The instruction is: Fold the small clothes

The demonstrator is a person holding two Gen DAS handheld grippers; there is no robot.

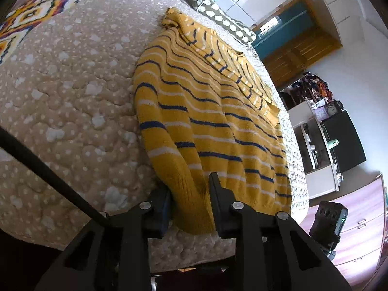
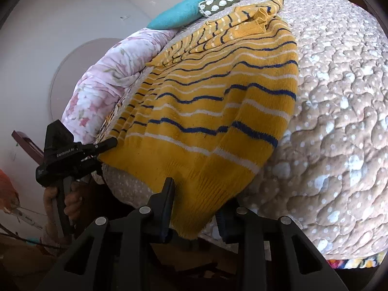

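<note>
Where the yellow striped sweater (image 1: 206, 126) lies flat on the bed's quilt (image 1: 72, 97), my left hand-held gripper (image 1: 191, 201) pinches its near hem; my right hand-held gripper (image 2: 196, 208) clamps the hem's other corner.

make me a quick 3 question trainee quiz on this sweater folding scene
1. True or false: the yellow striped sweater lies on a quilted bedspread.
2. What does the left gripper have between its fingers? A) teal pillow B) the sweater's hem C) nothing
3. Which part of the sweater is folded across its far end?

Key
1. True
2. B
3. The sleeves, laid across the chest. The right gripper clamps the hem's other corner.
</note>
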